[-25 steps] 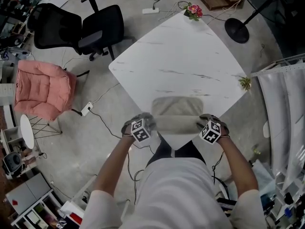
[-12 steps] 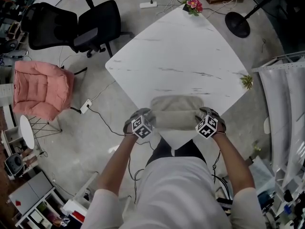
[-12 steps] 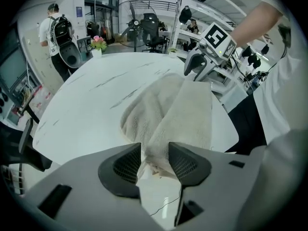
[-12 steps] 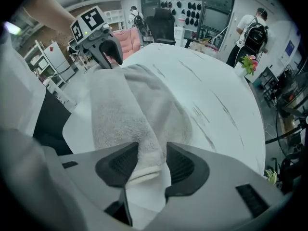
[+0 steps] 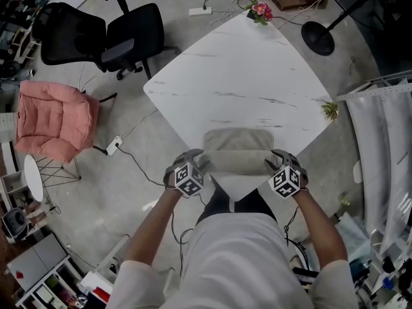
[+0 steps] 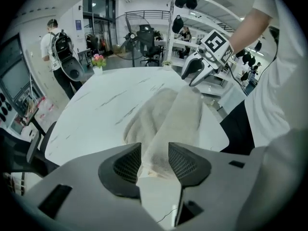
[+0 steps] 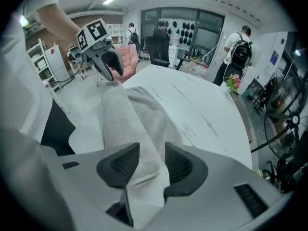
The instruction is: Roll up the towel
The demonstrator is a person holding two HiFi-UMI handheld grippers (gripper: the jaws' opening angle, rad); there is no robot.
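Half-rolled beige towel (image 5: 238, 148), thick roll nr side, rest flat

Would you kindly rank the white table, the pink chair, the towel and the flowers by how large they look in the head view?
Largest to smallest:
1. white table
2. pink chair
3. towel, somewhat smaller than the chair although it lies nearer the camera
4. flowers, clearly the smallest
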